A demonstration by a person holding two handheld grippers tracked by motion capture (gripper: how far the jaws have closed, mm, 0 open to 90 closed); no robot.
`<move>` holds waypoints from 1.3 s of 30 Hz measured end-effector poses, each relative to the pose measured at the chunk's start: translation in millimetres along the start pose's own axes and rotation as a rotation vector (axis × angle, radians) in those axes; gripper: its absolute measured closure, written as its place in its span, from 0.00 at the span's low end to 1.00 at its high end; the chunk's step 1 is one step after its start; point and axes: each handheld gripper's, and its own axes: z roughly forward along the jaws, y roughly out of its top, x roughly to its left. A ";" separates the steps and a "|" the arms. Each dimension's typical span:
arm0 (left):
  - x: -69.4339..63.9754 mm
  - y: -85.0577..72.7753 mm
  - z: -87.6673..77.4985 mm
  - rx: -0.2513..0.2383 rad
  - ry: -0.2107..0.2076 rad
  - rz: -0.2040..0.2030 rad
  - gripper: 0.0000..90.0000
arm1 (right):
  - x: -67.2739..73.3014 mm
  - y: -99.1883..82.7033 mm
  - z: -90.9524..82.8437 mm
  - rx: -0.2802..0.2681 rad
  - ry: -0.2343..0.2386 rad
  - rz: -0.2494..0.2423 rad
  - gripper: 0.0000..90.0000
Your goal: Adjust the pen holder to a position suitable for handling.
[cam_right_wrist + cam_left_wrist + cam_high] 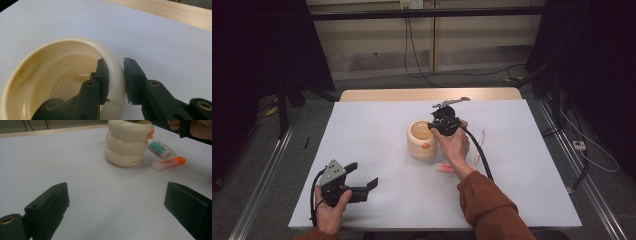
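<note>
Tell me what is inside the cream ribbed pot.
One jaw of the right gripper reaches inside the cream ribbed pot, its other jaw outside the rim. The visible inner wall and floor look bare; the near part is hidden by the jaw.

light: dim, even | shadows: soft | edges: dark | near jaws: blurred

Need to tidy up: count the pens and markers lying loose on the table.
2, both beside the cream holder: a pink-and-orange highlighter in front, a white-and-green pen behind it. More may be hidden inside the holder.
</note>
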 end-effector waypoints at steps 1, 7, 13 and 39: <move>-0.1 0.0 0.1 0.001 0.000 -0.001 0.06 | 0.4 0.0 0.0 0.000 -0.003 -0.002 0.83; -0.5 0.0 0.3 0.002 0.001 0.001 0.06 | -0.5 0.3 0.3 -0.007 0.024 -0.003 0.80; 0.1 -0.3 0.6 0.008 0.002 -0.001 0.06 | -5.7 0.4 -1.9 -0.019 0.049 -0.013 0.64; 0.5 -1.0 0.3 0.011 0.012 -0.006 0.06 | -35.0 -1.4 -36.5 -0.185 0.110 -0.070 0.06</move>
